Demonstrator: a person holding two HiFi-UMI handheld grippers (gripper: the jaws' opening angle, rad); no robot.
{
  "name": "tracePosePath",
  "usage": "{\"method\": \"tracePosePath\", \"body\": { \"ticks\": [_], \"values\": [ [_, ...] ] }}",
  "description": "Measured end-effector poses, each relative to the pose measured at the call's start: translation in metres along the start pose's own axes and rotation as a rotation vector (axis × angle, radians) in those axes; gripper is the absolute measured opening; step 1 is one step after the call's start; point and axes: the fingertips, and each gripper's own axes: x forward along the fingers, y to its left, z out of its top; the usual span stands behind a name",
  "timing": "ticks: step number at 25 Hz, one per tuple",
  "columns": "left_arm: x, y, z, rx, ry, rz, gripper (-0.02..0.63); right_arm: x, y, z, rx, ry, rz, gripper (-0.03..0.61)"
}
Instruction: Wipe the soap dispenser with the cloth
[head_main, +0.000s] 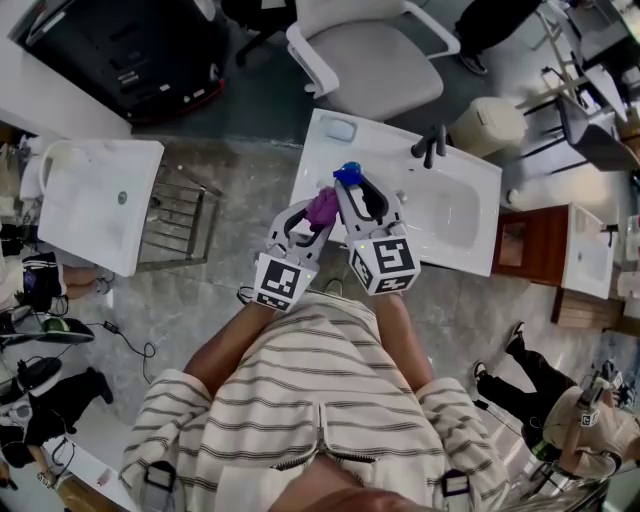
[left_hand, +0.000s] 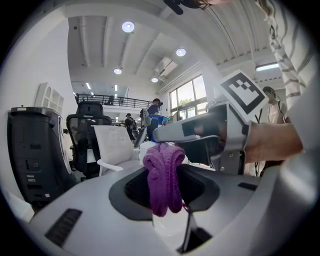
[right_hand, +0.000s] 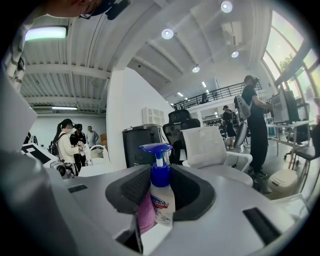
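Left gripper (head_main: 314, 216) is clamping a bunched purple knitted cloth (left_hand: 162, 177), its folds hanging down between the jaws. Right gripper (head_main: 356, 192) is gripping a white plastic soap dispenser with a blue pump head (right_hand: 161, 197), upright, jaws pressing on the bottle's sides. The cloth is lying against the bottle's side. Both are hovering over the left end of a white rectangular sink basin (head_main: 455, 225). The gripper body is cutting off the bottle's base, and the opaque wall is hiding the fill level. A pale office chair (head_main: 385, 70) is standing beyond the basin
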Motion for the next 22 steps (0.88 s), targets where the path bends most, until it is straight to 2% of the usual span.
{"method": "tracePosePath", "body": {
  "ticks": [16,22],
  "values": [
    [0.02,-0.024,0.001,0.079,-0.029,-0.107,0.129,-0.003,0.003,0.003,-0.012,0.01,-0.007,0.133],
    [0.029,-0.029,0.0,0.079,-0.033,-0.126,0.13,-0.004,0.002,0.005,-0.022,0.012,-0.014,0.133]
  ]
}}
